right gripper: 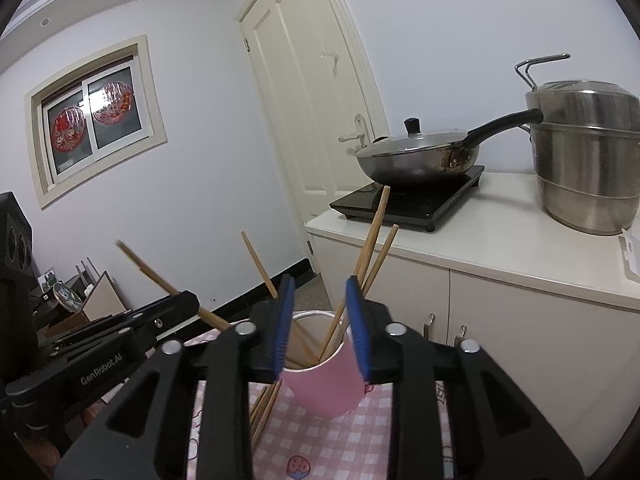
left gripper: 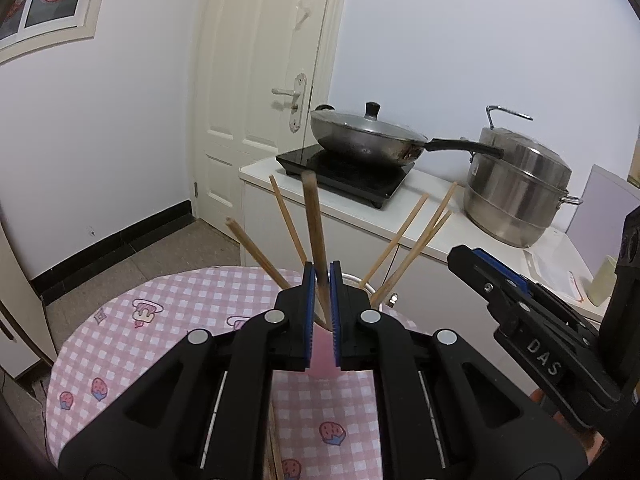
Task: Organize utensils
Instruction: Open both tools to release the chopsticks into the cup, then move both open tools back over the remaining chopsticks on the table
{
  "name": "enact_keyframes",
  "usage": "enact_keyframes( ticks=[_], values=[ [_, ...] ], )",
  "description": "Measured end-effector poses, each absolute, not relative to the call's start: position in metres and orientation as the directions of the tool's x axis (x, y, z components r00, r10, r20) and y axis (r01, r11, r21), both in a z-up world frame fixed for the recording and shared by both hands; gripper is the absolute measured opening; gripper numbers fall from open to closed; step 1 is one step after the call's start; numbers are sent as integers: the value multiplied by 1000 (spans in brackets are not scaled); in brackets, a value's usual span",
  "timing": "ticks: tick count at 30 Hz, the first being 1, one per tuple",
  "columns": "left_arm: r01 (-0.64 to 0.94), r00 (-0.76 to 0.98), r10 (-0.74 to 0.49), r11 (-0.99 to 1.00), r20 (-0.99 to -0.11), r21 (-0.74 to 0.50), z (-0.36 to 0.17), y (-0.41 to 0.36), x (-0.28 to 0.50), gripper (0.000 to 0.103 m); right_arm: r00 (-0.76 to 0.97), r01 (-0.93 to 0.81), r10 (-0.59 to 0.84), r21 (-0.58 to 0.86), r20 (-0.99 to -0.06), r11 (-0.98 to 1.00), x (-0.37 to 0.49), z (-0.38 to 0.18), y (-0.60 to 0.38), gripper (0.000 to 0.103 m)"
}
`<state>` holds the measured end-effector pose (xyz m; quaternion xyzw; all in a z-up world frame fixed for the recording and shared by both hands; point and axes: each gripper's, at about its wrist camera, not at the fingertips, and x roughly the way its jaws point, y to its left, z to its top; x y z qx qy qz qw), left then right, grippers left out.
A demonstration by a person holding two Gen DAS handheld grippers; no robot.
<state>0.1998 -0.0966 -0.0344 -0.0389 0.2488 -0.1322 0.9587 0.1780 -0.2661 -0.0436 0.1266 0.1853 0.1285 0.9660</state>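
Hidden: the pink cup (right gripper: 324, 384) is mostly masked by the left claw (left gripper: 321, 280) in the left wrist view, where only its rim and a strip of pink wall show; the chopstick's lower end is lost between the pads.
Hard to make out: the held chopstick (left gripper: 314, 220) is blurred near its tip.
Surroundings: a lidded wok (right gripper: 416, 156) sits on a black induction plate (right gripper: 408, 204) on a white cabinet, with a steel steamer pot (right gripper: 588, 160) beside it; a cream door (right gripper: 308, 92) stands behind.
In the way: each claw's black frame fills the lower part of its own view.
Left claw: pads together, clamped on one upright chopstick just over the cup.
Right claw (right gripper: 320, 320): pads apart, nothing pressed between them, the cup's rim seen through the gap.
Task's thing: wooden chopsticks (right gripper: 372, 256) fan out of the pink cup on the desk (left gripper: 180, 320), which wears a pink checked cloth; more chopsticks (right gripper: 262, 412) lie flat beside the cup.
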Motion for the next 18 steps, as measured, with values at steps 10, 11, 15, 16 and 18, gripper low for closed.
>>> enact_keyframes(
  ticks=[10,11,15,16,18],
  values=[
    [231,870,-270,963,-412,-142,-14,-83,162,62,908,-211,299,297,-292,931,141,-25,-269,35],
    [224,878,-262,965,-401,-140,-12,-81,157,62,909,-212,299,297,-290,931,137,-24,-269,35],
    [214,891,-246,969,-381,-124,-4,-73,136,62,912,-215,302,302,-279,929,121,-20,-268,37],
    [211,894,-243,969,-377,-126,-2,-71,132,62,912,-217,304,304,-277,928,117,-20,-268,38],
    [202,899,-234,971,-369,-125,0,-64,119,62,912,-221,306,303,-272,927,110,-18,-266,38]
  ],
)
